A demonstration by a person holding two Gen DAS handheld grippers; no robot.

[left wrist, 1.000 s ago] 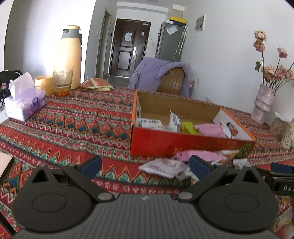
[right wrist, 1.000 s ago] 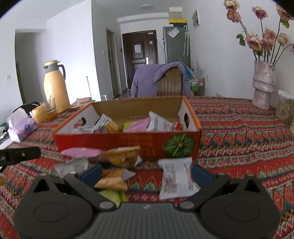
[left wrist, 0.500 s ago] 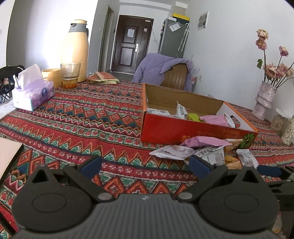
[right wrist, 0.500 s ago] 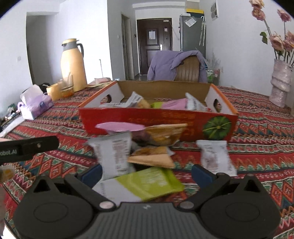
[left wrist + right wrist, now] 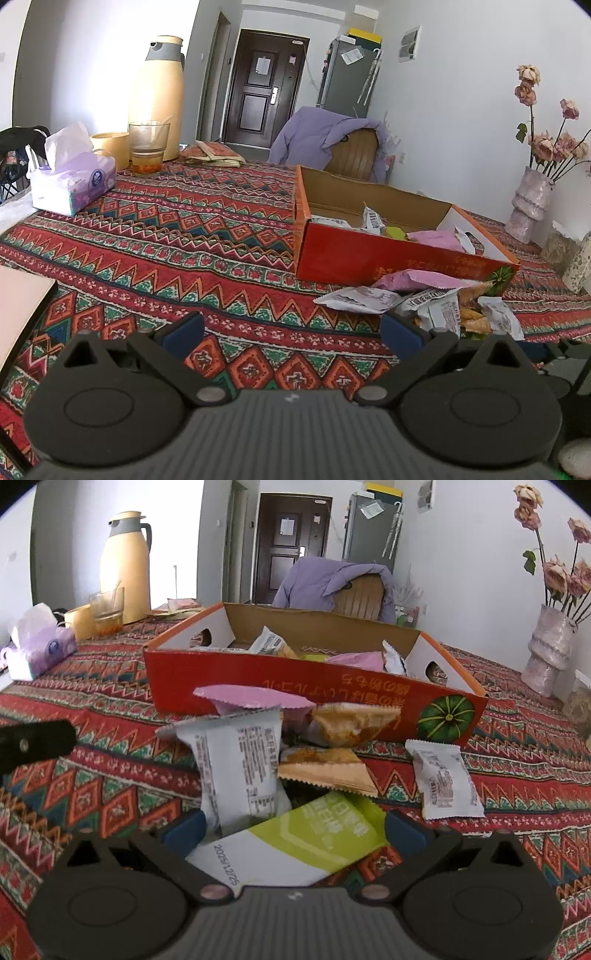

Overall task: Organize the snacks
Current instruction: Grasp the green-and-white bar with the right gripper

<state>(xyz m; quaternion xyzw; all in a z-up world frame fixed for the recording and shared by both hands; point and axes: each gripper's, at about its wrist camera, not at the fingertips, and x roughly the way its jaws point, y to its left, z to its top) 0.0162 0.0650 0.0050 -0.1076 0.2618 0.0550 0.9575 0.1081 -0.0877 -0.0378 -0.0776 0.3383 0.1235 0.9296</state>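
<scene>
Between the spread fingers of my right tongs point(image 5: 291, 829) lies a green and white snack packet point(image 5: 295, 843), flat on the counter point(image 5: 110, 786); the tongs stand wide apart and grip nothing. Just beyond it the loose snacks are heaped: a grey and white packet point(image 5: 236, 764) standing on end, an orange wafer packet point(image 5: 325, 770), a pink packet point(image 5: 255, 699) on top, and a small white packet point(image 5: 445, 779) lying a little apart to the right. Behind the heap, touching it, sits the red cardboard box point(image 5: 314, 686), with several packets already inside. My left tongs point(image 5: 291, 334) are likewise wide open and empty, held over the patterned cloth point(image 5: 184, 240) to the left of the heap. Farther off on the left stand a tissue box point(image 5: 72, 182), a glass point(image 5: 148, 147) and a yellow thermos point(image 5: 159, 96).
</scene>
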